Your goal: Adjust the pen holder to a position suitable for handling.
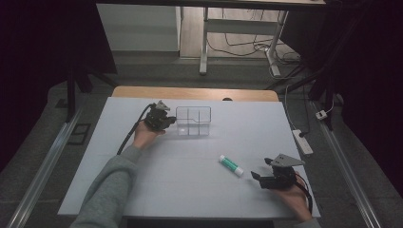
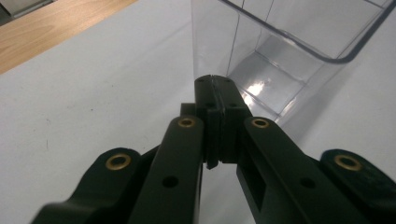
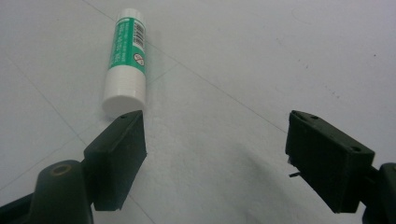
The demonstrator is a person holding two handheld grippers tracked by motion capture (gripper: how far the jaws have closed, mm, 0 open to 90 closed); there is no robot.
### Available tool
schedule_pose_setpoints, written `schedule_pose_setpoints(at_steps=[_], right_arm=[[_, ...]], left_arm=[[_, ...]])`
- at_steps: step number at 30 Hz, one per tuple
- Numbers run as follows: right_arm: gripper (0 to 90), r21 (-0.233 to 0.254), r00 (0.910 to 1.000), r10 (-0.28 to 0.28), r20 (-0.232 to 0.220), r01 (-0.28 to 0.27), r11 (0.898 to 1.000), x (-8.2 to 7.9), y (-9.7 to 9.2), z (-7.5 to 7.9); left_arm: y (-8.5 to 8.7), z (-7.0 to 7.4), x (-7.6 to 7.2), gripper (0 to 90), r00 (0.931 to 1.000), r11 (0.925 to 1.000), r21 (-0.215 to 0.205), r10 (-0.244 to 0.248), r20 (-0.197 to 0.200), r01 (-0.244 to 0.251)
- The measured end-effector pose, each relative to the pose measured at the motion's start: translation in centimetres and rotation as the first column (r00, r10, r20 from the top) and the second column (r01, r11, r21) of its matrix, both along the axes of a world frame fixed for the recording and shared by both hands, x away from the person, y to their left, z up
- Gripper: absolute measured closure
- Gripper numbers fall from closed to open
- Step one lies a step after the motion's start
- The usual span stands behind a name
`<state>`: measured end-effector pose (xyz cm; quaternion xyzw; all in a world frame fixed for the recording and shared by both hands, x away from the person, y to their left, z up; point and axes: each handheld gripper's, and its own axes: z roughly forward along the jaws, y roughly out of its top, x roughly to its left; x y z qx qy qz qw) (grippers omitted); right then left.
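Table [image 1: 190, 190], glue stick [image 1: 231, 165], clear bin [image 1: 193, 120]

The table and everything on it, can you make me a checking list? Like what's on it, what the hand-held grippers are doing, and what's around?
Surface: white table, a wooden strip along its far edge.
Job's things: clear divided box, nothing seen inside; green and white glue stick lying on its side.
Clutter: nothing seen.
Grippers: left hand-held gripper has its jaws closed together, tips right at the box's wall; right hand-held gripper has its jaws wide apart, with the glue stick just beyond the left-hand jaw, not between them.
Cables: one black cable trails from the left hand-held gripper.
Surroundings: power strip and loose wires on the floor, desk legs behind, dark curtains at the sides.
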<state>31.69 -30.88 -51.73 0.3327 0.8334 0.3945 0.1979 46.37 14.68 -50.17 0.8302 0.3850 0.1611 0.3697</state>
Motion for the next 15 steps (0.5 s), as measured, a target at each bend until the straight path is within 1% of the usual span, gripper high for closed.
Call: schedule_pose_setpoints(at_steps=[3,7,11,13,15], right_arm=[[19.4,-0.001,1.0000,-0.001,-0.001,0.001,1.000,0.0,0.0,0.0],[19.4,0.001,1.0000,-0.004,-0.007,0.004,1.000,0.0,0.0,-0.1],[19.4,-0.012,0.9999,-0.011,-0.006,0.011,1.000,-0.1,0.0,0.0],[19.4,-0.010,1.0000,-0.006,-0.007,0.006,1.000,-0.1,0.0,0.0],[19.4,-0.003,0.9999,-0.015,-0.005,0.015,1.000,-0.2,0.0,-0.1]], left_arm=[[-0.1,0.0,0.1,88.8,1.0000,0.9999,-0.013,0.003,0.002,-0.003],[-0.4,0.0,0.3,88.8,1.0000,0.9998,-0.018,0.004,0.007,-0.004],[-0.8,0.0,0.4,88.8,0.9999,0.9998,-0.021,-0.003,0.015,0.003],[-1.0,-0.1,0.4,88.8,0.9998,0.9997,-0.026,-0.005,0.017,0.006],[-1.2,-0.1,0.5,88.8,0.9998,0.9996,-0.027,-0.008,0.017,0.008]])
